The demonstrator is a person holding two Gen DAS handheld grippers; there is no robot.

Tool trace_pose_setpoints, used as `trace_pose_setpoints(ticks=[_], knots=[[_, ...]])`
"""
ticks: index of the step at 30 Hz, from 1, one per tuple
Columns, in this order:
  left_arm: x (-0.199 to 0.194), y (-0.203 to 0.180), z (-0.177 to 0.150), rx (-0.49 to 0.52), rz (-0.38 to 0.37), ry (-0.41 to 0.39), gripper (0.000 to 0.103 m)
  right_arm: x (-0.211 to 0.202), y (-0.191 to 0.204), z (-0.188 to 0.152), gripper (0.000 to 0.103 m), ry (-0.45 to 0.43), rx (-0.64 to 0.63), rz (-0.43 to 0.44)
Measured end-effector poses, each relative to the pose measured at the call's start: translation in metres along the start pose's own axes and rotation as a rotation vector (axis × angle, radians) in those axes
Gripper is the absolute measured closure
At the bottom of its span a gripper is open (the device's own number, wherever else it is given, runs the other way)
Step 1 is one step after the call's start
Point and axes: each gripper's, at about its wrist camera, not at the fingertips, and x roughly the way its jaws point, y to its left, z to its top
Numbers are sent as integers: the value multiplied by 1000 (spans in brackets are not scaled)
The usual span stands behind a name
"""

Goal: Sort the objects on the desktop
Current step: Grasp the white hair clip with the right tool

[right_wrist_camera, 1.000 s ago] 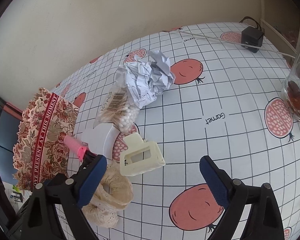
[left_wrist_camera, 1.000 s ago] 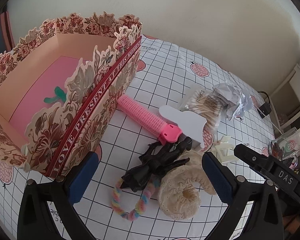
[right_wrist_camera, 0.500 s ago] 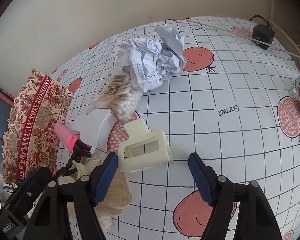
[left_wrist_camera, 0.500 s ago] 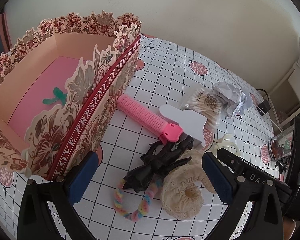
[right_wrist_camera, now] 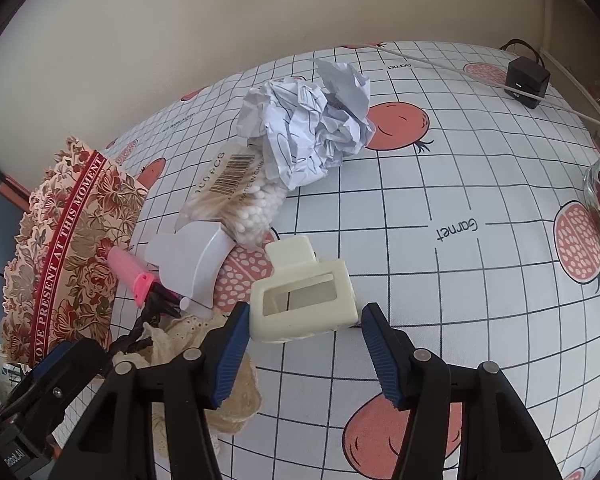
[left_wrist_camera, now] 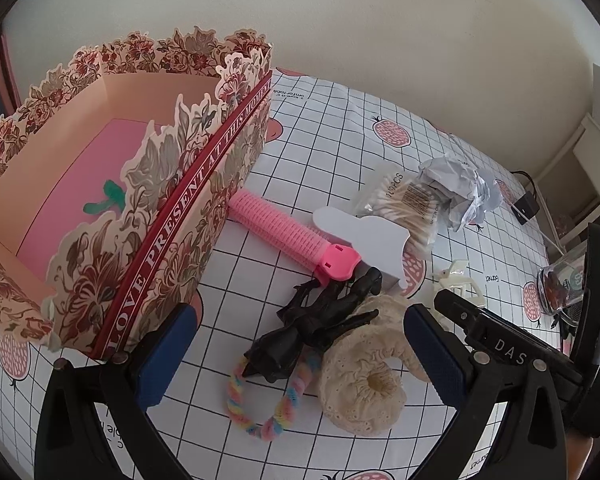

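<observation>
On the checked cloth (right_wrist_camera: 480,184), right tongs (right_wrist_camera: 302,350) are closing around the cream hair claw (right_wrist_camera: 304,300); left tongs (left_wrist_camera: 296,346) spread wide.

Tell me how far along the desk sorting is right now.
Barely started. The floral box shows only its pink floor, nothing sorted in. In hand: the right gripper is closing around the cream hair claw, pads not yet touching it. The left gripper hovers open. Left on the table: pink roller, black clip, scrunchies, cotton swabs, crumpled paper.
</observation>
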Motion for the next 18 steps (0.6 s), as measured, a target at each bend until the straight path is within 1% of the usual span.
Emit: trace_pose_setpoints(ticks=[5,10,13,15,18], knots=[[-2,-7,-1,24,-3,-5,0,-10,-12,-1,43,-12,10,3],[0,-19,-6,64,5,-1,0,-18,-25,2,43,-33,58,6],[0,-28,-9,97,4,0,0,-23,-31,4,43,-43,86,10],[-1,-34,-11,122,2,-1,0,-28,-34,6,46,-56,97,13],[0,-44,-15,159,3,-1,1,-32,-36,9,46,-70,108,10]])
